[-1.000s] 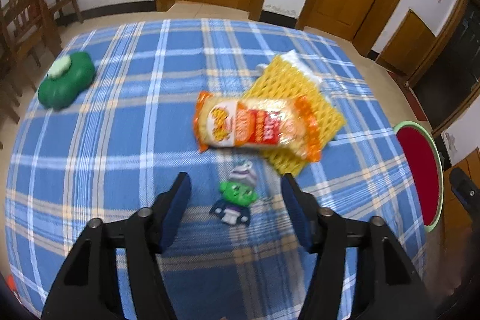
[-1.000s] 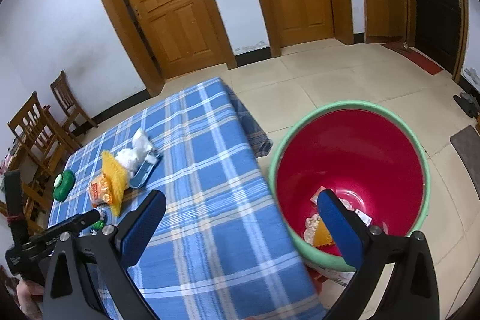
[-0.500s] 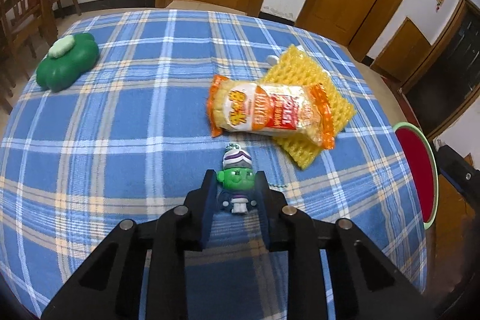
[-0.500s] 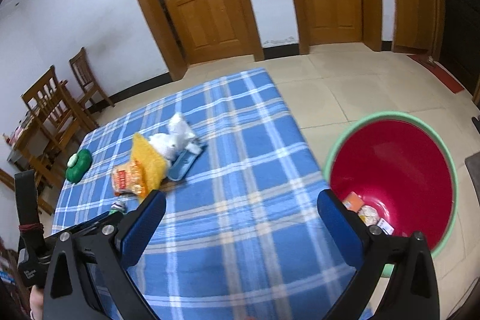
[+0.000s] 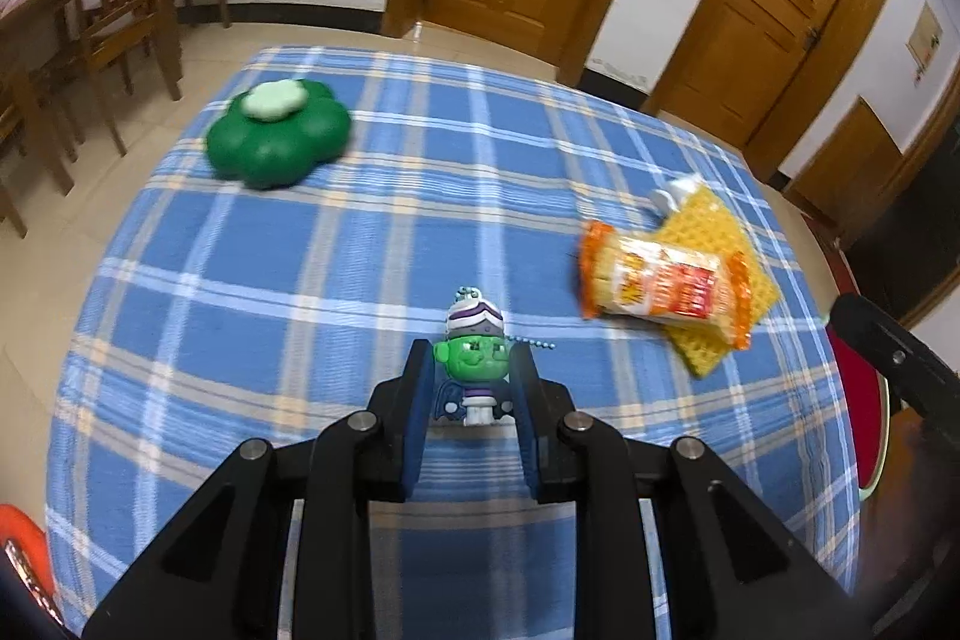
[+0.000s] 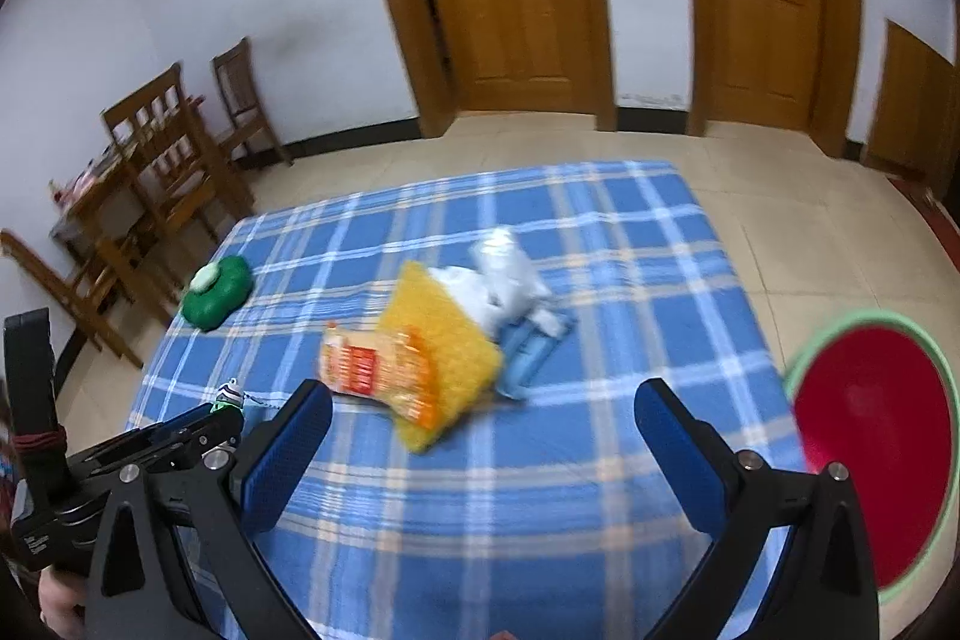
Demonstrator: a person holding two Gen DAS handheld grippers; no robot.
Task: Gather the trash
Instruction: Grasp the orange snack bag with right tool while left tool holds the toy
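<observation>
Left wrist view, and the left gripper [image 5: 474, 376] has its blue pads pinched on the little green-faced figurine [image 5: 474, 370], which looks to be off the blue plaid tablecloth [image 5: 300, 280], though I cannot tell for sure. At about two o'clock from it lies the orange snack wrapper [image 5: 660, 280], resting on the yellow foam netting [image 5: 720, 244], with a scrap of white plastic [image 5: 681, 190] poking out beyond. Out at ten o'clock sits the green clover-shaped object [image 5: 279, 139], well apart from everything. From the right wrist, the right gripper [image 6: 483, 433] hangs with its fingers spread wide and nothing between them, over the near part of the cloth; straight ahead at twelve o'clock the wrapper, the netting, crumpled white plastic and a pale blue tray [image 6: 528, 349] are all bunched together. The red bin with a green rim [image 6: 870, 436] waits on the floor at three o'clock; its inside is too blurred to read. My call: early going, since the whole pile is uncollected and only the figurine is in hand.
</observation>
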